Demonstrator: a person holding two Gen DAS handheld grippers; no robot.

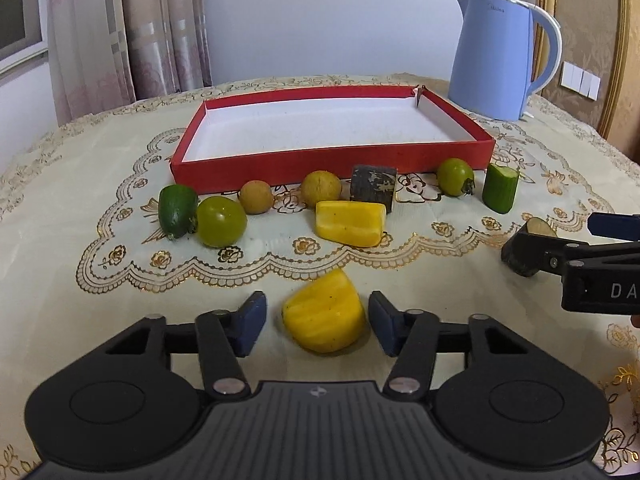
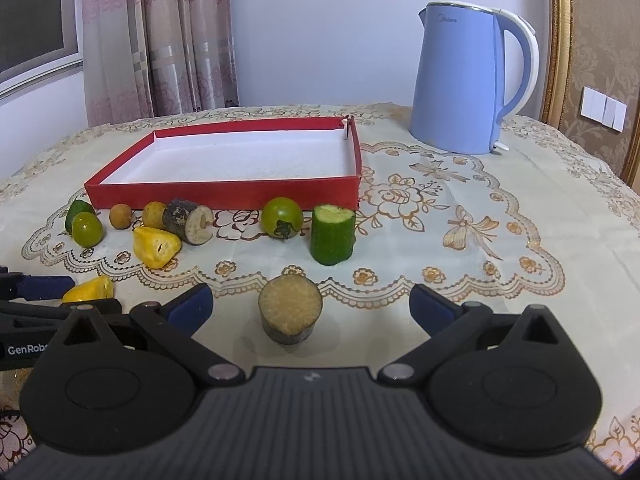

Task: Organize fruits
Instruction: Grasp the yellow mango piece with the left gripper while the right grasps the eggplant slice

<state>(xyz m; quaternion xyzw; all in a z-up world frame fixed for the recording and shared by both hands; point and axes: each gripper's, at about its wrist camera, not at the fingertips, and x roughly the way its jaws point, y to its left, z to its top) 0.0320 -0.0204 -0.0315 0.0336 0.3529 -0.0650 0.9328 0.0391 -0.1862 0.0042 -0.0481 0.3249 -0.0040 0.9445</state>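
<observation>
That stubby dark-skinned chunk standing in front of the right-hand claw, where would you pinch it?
Grip the dark-skinned stubby chunk across its round side walls, low down, coming in level from the near side. It stands upright on one flat cut face, pale cut end up, and the open right gripper already has a finger on either side.

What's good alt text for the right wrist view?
The open right gripper straddles a dark-skinned fruit stub standing cut face up on a lace tablecloth. Behind, fruit pieces line an empty red tray, beside a blue kettle.
</observation>
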